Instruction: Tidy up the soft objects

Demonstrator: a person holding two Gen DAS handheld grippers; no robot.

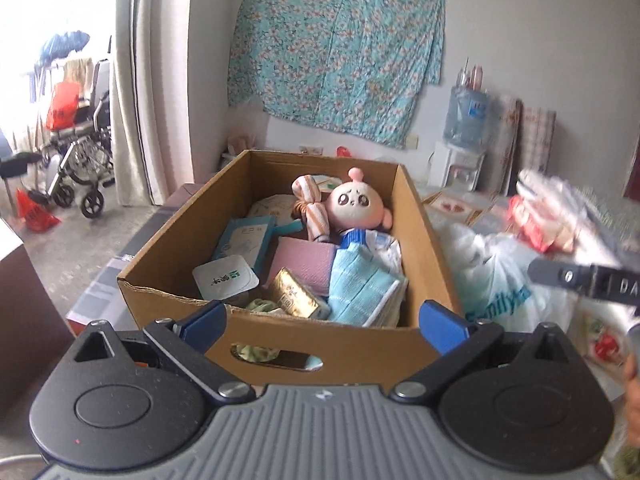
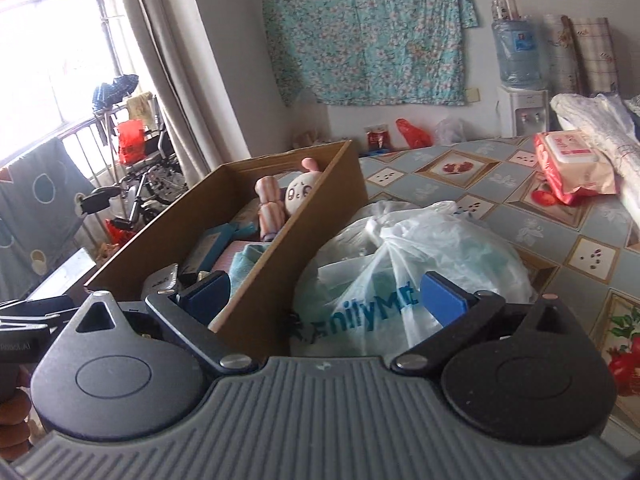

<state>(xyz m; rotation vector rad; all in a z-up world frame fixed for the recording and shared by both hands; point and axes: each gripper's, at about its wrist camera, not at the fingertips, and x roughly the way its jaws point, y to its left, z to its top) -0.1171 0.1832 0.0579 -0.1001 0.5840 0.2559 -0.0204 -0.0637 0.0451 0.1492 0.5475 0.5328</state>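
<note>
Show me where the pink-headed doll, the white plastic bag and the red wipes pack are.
pink-headed doll (image 1: 354,204), left wrist view, on its round face.
white plastic bag (image 2: 404,264), right wrist view, on its crumpled front above the blue lettering.
red wipes pack (image 2: 572,160), right wrist view, on its top lid.

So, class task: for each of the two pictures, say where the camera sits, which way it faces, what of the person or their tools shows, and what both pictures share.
Left wrist: sits on the left gripper, facing the box end-on, doll inside; its open jaws show, the other tool at right.
Right wrist: sits on the right gripper, facing the box's right wall and the bag; its open jaws show, fingers at lower left.
Shared: box, doll, bag, floral cloth, water cooler.
</note>
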